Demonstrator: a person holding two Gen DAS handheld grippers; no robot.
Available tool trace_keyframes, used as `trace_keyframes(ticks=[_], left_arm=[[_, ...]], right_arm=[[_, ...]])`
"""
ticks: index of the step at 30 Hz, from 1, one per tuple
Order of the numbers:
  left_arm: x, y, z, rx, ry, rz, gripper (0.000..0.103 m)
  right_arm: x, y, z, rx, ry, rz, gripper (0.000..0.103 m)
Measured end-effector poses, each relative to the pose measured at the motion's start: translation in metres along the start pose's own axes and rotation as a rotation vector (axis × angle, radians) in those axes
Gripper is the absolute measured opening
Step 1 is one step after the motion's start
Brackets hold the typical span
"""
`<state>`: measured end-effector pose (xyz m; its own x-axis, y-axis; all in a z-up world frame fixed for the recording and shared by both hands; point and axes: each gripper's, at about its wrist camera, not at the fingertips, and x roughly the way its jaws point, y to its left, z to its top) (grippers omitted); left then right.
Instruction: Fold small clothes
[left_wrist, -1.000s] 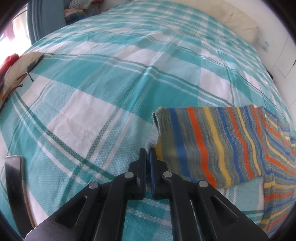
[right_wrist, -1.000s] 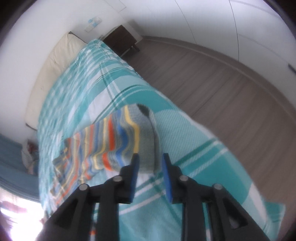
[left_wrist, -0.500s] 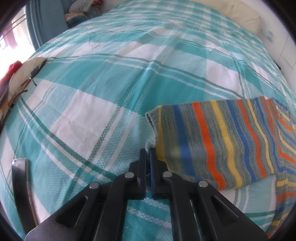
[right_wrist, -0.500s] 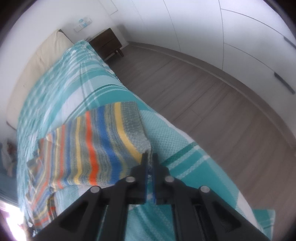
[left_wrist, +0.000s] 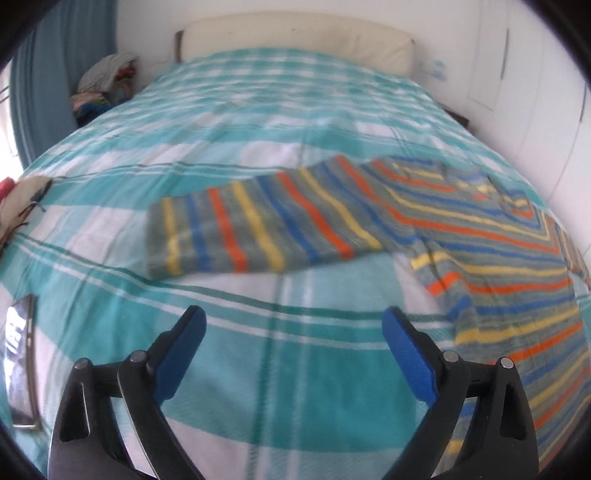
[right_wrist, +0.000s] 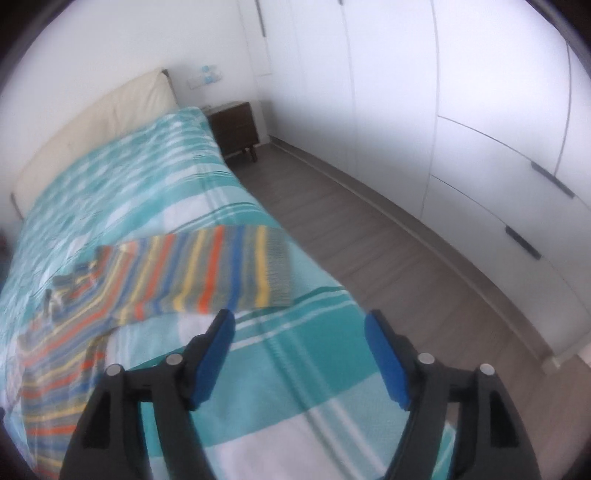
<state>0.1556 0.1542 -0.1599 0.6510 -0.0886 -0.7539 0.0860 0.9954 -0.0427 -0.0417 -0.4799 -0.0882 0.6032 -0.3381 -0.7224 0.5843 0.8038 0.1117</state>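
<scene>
- The striped sweater (left_wrist: 461, 236) lies spread on the checked bedspread (left_wrist: 229, 110), one sleeve (left_wrist: 258, 225) stretched flat toward the window side, the other sleeve (right_wrist: 221, 269) reaching the floor-side edge; laid out, I'd say, with no fold made yet.
- The left gripper (left_wrist: 293, 328) hangs wide apart, holding nothing, short of the sweater; the right gripper (right_wrist: 299, 332) likewise gapes empty, just short of it.

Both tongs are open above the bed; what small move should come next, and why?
Probably bring the left tongs down onto the cuff of the left sleeve to fold it inward. The sweater lies spread flat, both sleeves out, and nothing is gripped.
</scene>
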Motion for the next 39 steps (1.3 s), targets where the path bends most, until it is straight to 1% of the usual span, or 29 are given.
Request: trace_keyframes(ticks=[1,2,3,5,7,10,14,20,24,28,33,37,39], left_arm=[[0.014,-0.007,-0.003,0.019,0.027,0.008,0.098],[0.031,-0.013,-0.008,0.039,0.079,0.031,0.102],[0.043,-0.014,-0.011,0.051,0.114,0.054,0.103],[0.040,-0.014,-0.011,0.048,0.093,0.065,0.103],[0.037,-0.015,-0.016,0.050,0.068,0.067,0.103],[0.041,-0.013,-0.014,0.037,0.082,0.051,0.103],[0.040,-0.014,-0.016,0.039,0.080,0.052,0.103],[0.040,-0.014,-0.016,0.039,0.080,0.052,0.103],[0.040,-0.014,-0.016,0.038,0.080,0.052,0.103],[0.040,-0.014,-0.015,0.039,0.080,0.053,0.103],[0.040,-0.014,-0.016,0.038,0.080,0.053,0.103],[0.040,-0.014,-0.015,0.038,0.080,0.053,0.103],[0.040,-0.014,-0.015,0.038,0.080,0.053,0.103]], right_arm=[[-0.002,0.013,-0.005,-0.023,-0.007,0.042,0.077],[-0.002,0.025,-0.010,-0.041,-0.006,0.078,0.078],[-0.002,0.034,-0.017,-0.056,-0.005,0.098,0.078],[0.004,0.048,-0.029,-0.090,0.012,0.108,0.078],[0.009,0.056,-0.040,-0.126,0.044,0.095,0.078],[0.008,0.053,-0.046,-0.133,0.039,0.062,0.078],[0.004,0.041,-0.045,-0.100,-0.004,0.038,0.078],[0.002,0.045,-0.041,-0.099,-0.046,0.022,0.078],[-0.003,0.052,-0.041,-0.134,-0.086,-0.027,0.078],[-0.012,0.051,-0.038,-0.158,-0.139,-0.087,0.078],[-0.019,0.040,-0.031,-0.119,-0.187,-0.147,0.078],[-0.015,0.031,-0.027,-0.054,-0.182,-0.157,0.078],[-0.016,0.031,-0.027,-0.052,-0.184,-0.152,0.078]])
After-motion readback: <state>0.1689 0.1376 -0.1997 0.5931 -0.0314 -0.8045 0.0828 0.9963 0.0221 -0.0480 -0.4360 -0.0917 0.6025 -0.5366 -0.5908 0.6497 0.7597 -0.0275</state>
